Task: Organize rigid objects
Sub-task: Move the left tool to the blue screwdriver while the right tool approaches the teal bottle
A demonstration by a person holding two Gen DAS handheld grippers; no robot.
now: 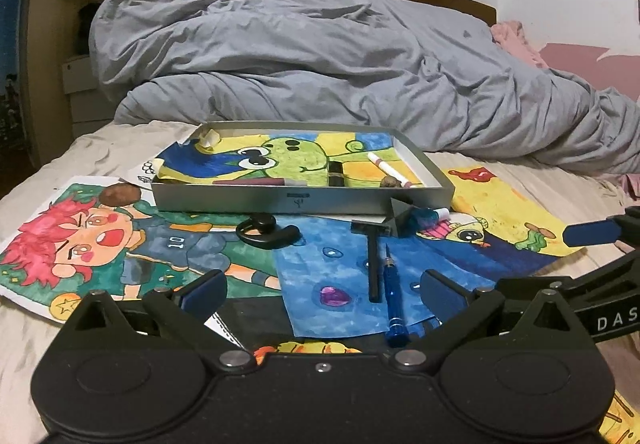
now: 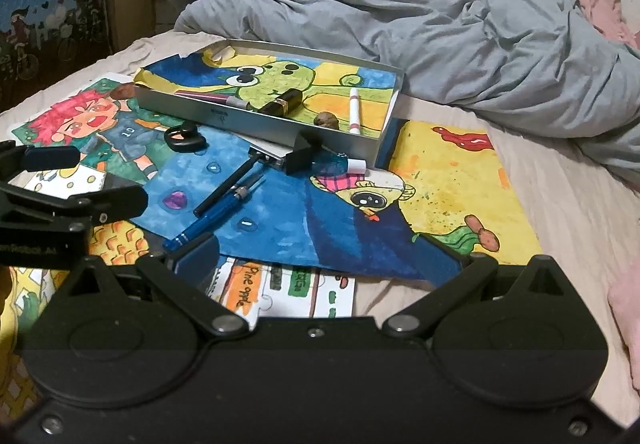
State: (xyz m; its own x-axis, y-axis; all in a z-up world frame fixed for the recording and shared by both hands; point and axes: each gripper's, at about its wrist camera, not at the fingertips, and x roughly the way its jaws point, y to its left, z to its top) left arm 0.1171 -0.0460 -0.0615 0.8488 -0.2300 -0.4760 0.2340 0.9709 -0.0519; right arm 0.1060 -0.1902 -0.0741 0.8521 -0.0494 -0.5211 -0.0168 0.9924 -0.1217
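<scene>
1. Beige bedsheet (image 2: 560,204) covers the bed, strewn with bright children's drawings (image 2: 448,164).
2. Nearest in each wrist view, the left gripper (image 1: 324,290) and the right gripper (image 2: 332,256) both hover low over the drawings with fingers spread wide and nothing between them.
3. At 12 o'clock just past the left gripper, a blue screwdriver (image 1: 394,304) lies on a blue painting, with a black razor (image 1: 372,256) just beside it, handle toward the camera.
4. At 11 o'clock from there, a black earpiece (image 1: 266,232) lies on the drawing of a red-haired figure.
5. Beyond the razor, a dark prism (image 1: 400,214) and a small blue bottle (image 1: 426,218) lie against the front wall of a shallow grey box (image 1: 304,200).
6. Inside the box, on a frog drawing, lie a purple pen (image 2: 208,97), a black lipstick (image 2: 282,102), a walnut (image 2: 326,120) and a white marker (image 2: 354,110).
7. Another brown nut (image 1: 120,194) lies left of the box.
8. Farthest, at 12 o'clock, a rumpled grey quilt (image 1: 320,56) is heaped across the bed.
</scene>
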